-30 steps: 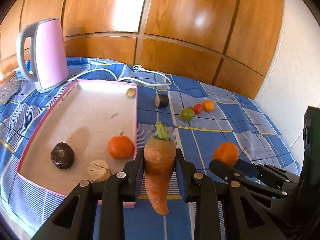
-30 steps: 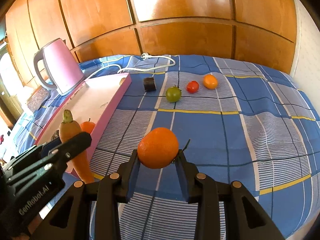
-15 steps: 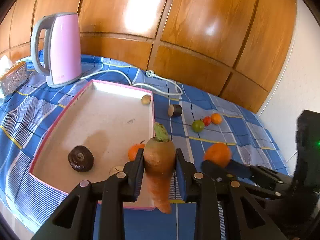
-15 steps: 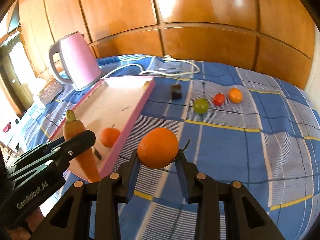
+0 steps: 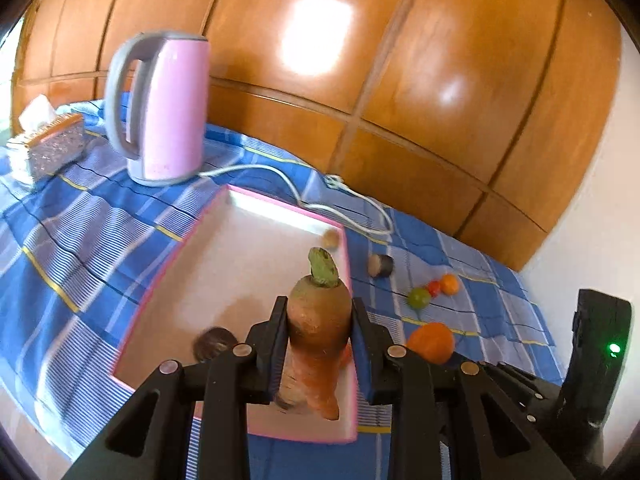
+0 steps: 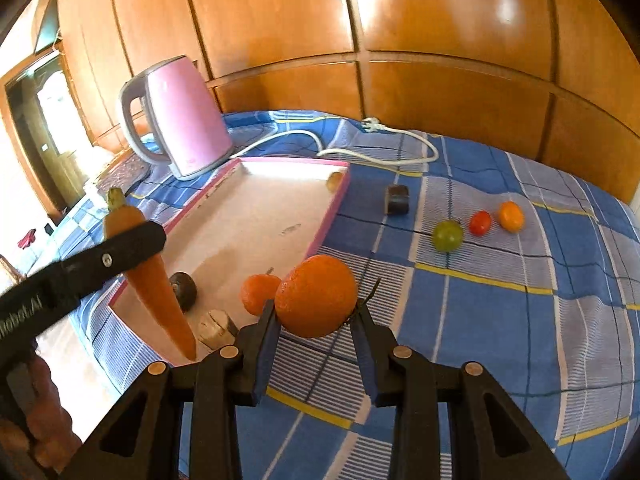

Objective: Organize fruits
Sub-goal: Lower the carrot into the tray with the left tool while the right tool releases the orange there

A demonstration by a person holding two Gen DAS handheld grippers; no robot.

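The blue checked cloth spreads widest, with open room to my right and toward the wooden wall. On it lies the pink-rimmed tray; its middle is bare, its near right corner sits just under my grippers. The kettle stands beyond the tray's far left corner, its white cord looping past the far edge. My left gripper clamps the carrot upright over the tray's near end, green top up. My right gripper pinches the orange above the cloth, just outside the tray's right rim. In the tray: a smaller orange fruit by the right rim, a dark round fruit, a pale chunk at the near edge, a small brown thing in the far corner. Out on the cloth, well apart, sit a dark stub and three small tomatoes in a row.
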